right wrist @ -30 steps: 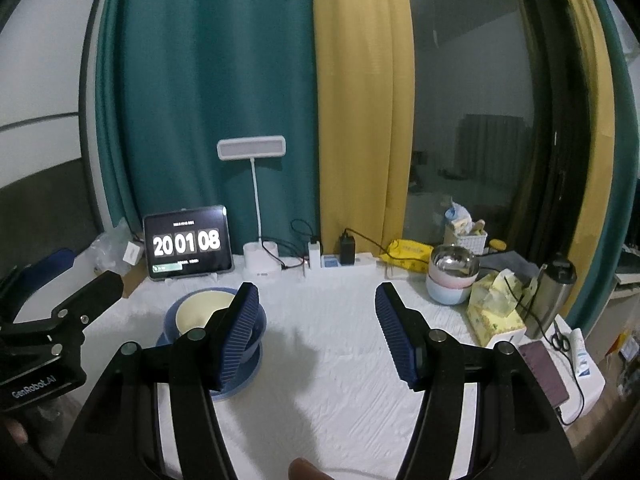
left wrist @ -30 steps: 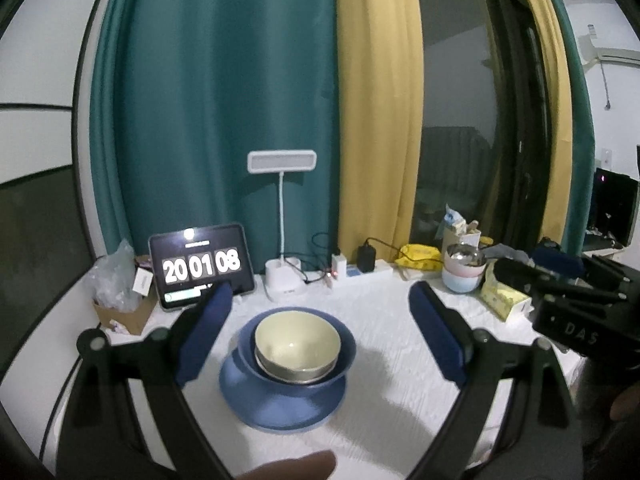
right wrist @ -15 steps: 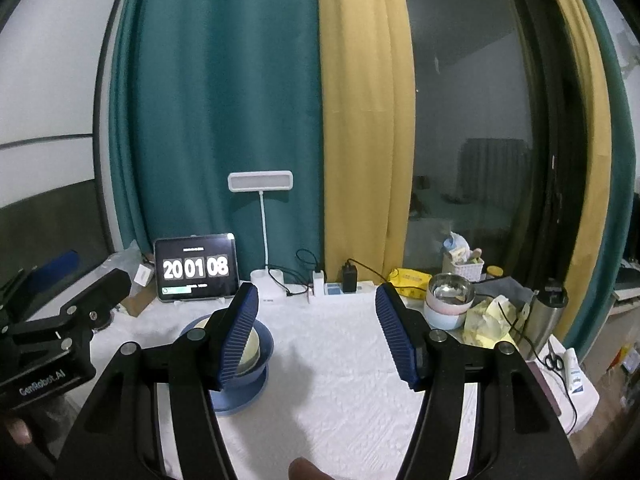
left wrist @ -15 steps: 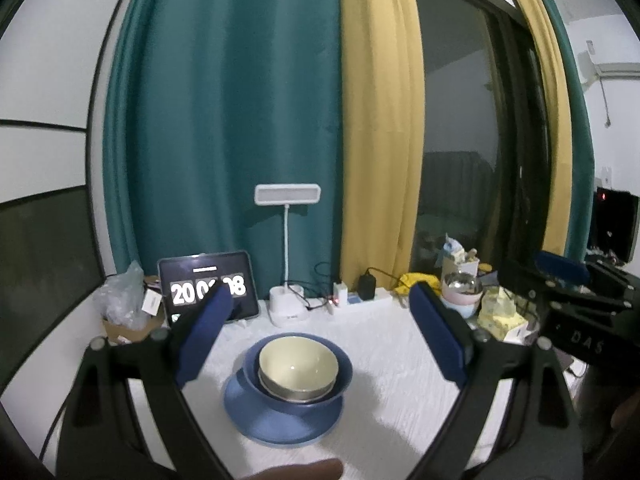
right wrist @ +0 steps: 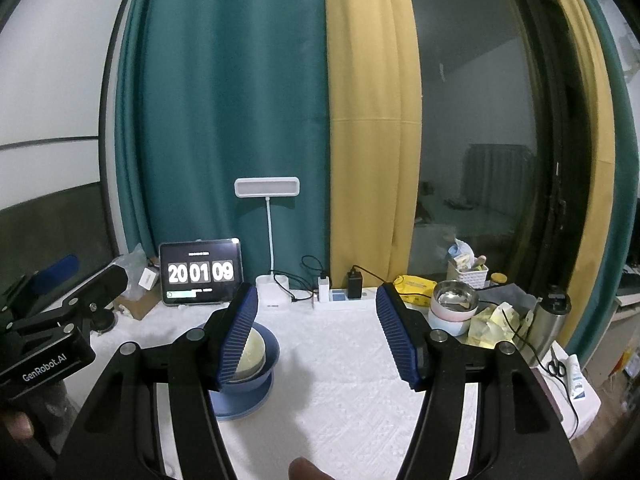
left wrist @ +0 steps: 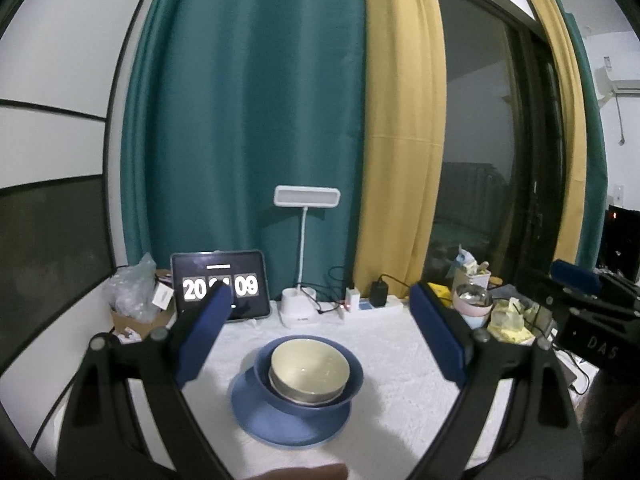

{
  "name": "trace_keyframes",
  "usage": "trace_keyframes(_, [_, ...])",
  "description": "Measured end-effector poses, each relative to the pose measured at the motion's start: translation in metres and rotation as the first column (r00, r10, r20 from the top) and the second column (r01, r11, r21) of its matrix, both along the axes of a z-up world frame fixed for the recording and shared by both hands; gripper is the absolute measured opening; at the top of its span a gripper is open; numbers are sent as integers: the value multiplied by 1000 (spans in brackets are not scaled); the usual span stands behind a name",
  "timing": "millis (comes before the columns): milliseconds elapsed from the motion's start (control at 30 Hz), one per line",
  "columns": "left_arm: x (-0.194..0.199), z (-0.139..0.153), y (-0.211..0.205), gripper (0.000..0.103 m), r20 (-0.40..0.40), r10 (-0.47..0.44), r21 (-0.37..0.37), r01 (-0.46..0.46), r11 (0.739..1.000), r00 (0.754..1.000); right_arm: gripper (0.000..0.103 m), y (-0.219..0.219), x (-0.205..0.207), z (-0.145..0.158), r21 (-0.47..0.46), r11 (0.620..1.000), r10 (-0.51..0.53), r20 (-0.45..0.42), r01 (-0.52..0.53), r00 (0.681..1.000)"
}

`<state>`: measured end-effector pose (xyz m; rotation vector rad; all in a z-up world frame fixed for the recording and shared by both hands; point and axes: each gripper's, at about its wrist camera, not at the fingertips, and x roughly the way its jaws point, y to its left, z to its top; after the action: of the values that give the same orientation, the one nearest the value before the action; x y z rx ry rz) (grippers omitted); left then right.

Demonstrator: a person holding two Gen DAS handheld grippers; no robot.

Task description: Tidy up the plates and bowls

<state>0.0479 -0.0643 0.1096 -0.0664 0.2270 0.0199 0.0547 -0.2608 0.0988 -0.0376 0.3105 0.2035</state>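
A cream bowl (left wrist: 309, 368) with a metal outside sits nested in a blue bowl (left wrist: 352, 384), which rests on a blue plate (left wrist: 280, 424) on the white tablecloth (left wrist: 400, 360). My left gripper (left wrist: 320, 304) hovers open above and in front of this stack, nothing between its blue pads. In the right wrist view the stack (right wrist: 256, 364) lies low on the left, partly hidden behind the left finger. My right gripper (right wrist: 316, 300) stands open over bare cloth to the right of the stack. The other gripper's body (right wrist: 52, 332) shows at far left.
At the back stand a tablet clock (right wrist: 201, 272), a white desk lamp (right wrist: 267, 188), a power strip (right wrist: 340, 300) with chargers. At the right are stacked bowls with a steel one on top (right wrist: 454, 306), yellow tissue pack (right wrist: 492, 326), a steel flask (right wrist: 550, 324), scissors (right wrist: 556, 366).
Both grippers have risen slightly and tilted up, so the stack and table sit lower in both views. The clock changed from 20:01:08 to 20:01:09. Jaws kept their width.
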Motion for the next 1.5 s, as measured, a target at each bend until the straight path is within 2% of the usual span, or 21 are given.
trace_keyframes(1500, [0,-4,7,91,10,-4,15,4,1000,1000,65,6,2,1,0,1000,5,-2,-5,1000])
